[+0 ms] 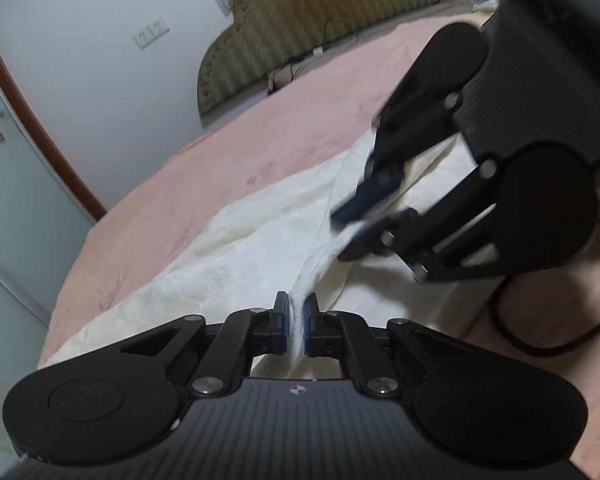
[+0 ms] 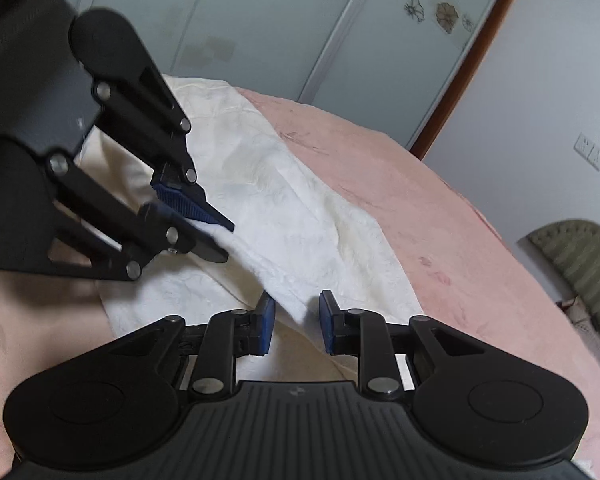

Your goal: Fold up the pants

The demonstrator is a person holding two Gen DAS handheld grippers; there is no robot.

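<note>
Pink bedspread (image 1: 160, 200) carries white pants (image 1: 240, 240), green headboard (image 1: 300, 20) beyond, cable (image 1: 512, 332) beside.

pants (image 1: 256, 248): cream-white, faintly crinkled | bed cover (image 1: 268, 136): pink | headboard (image 1: 300, 28): olive, striped | fingers (image 2: 266, 320): blue pads

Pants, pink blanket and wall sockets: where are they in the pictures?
pants (image 1: 260, 236), left wrist view, on the flat white cloth.
pink blanket (image 1: 292, 120), left wrist view, on a bare stretch beyond the pants.
wall sockets (image 2: 590, 151), right wrist view, on the middle of the white plate.
</note>
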